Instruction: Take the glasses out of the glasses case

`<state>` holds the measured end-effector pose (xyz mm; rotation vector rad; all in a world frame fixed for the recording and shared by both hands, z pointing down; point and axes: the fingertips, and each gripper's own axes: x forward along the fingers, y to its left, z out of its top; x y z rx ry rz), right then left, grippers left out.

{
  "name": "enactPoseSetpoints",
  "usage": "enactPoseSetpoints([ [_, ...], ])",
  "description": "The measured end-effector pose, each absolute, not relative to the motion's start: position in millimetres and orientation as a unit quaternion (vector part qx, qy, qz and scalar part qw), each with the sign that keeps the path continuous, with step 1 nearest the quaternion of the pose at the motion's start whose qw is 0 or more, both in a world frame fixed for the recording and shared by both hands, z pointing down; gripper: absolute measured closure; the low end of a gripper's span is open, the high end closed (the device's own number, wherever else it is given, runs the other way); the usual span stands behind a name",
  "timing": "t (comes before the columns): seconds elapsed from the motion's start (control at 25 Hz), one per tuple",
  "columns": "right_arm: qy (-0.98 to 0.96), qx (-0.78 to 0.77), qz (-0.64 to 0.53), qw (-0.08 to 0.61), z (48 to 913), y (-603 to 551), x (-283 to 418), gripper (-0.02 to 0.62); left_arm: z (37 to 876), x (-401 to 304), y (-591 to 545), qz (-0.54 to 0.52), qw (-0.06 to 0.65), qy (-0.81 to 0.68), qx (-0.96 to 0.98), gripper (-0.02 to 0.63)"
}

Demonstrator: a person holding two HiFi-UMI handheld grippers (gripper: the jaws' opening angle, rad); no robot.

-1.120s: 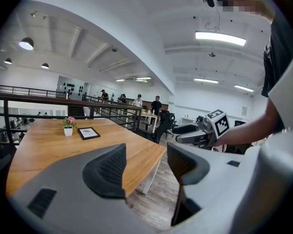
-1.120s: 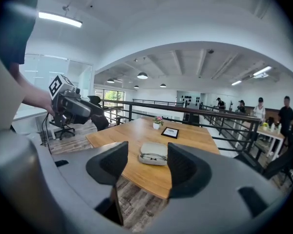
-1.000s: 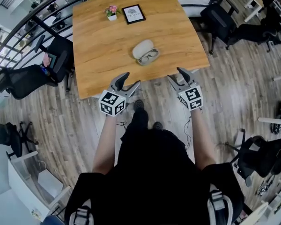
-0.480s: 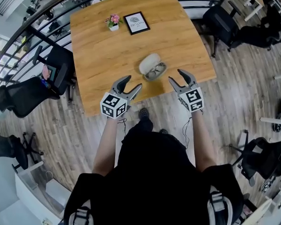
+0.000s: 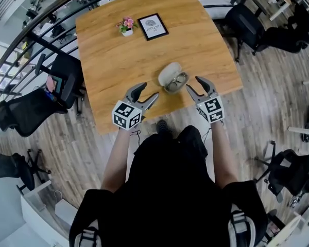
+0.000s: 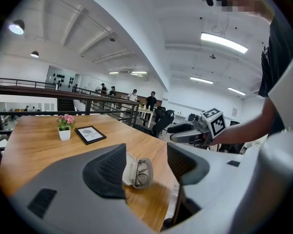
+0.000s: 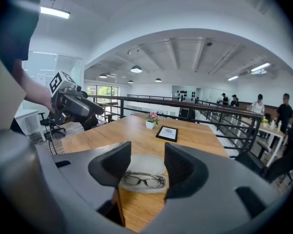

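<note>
Both grippers moved forward over the near table edge since 1 second ago, now flanking the case; case itself unmoved on the table. Left gripper (image 5: 147, 90) has jaws spread wide, nothing between the pads, tips just left of the glasses case (image 5: 172, 77). Right gripper (image 5: 193, 83) sits just right of the case, jaws apart but closing, pads on nothing, case just ahead of them. Glasses case is white, lid open, lying near the front edge of the wooden table (image 5: 113, 55), between the 2 grippers. Glasses (image 5: 178, 80) lie inside the lower half, folded, dark thin frame. Left gripper view: case (image 6: 131, 168) and glasses (image 6: 142, 172) show through the gap of the open jaws, right gripper (image 6: 183, 133) off to the side above the table edge. Right gripper view: glasses (image 7: 142, 180) in the case (image 7: 145, 165) ahead of the jaws, not touched. Far side of table: 1 small flower pot (image 5: 126, 24) and 1 framed picture (image 5: 153, 26), side by side, well apart from the case.
</note>
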<state>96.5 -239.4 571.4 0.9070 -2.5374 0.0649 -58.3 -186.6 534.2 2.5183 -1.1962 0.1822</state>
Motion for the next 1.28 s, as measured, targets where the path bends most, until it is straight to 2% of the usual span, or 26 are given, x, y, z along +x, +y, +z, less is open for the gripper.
enactPoseSetpoints([
  [0.56, -0.936, 0.262, 0.021, 0.233, 590, -299, 78, 0.382, 543, -66, -236, 0.055, 0.185, -0.466, 0.863, 0.341],
  [1.28, -0.942, 0.093, 0.034, 0.320, 659, -325, 54, 0.408, 592, -71, -258, 0.047, 0.267, -0.542, 0.795, 0.341],
])
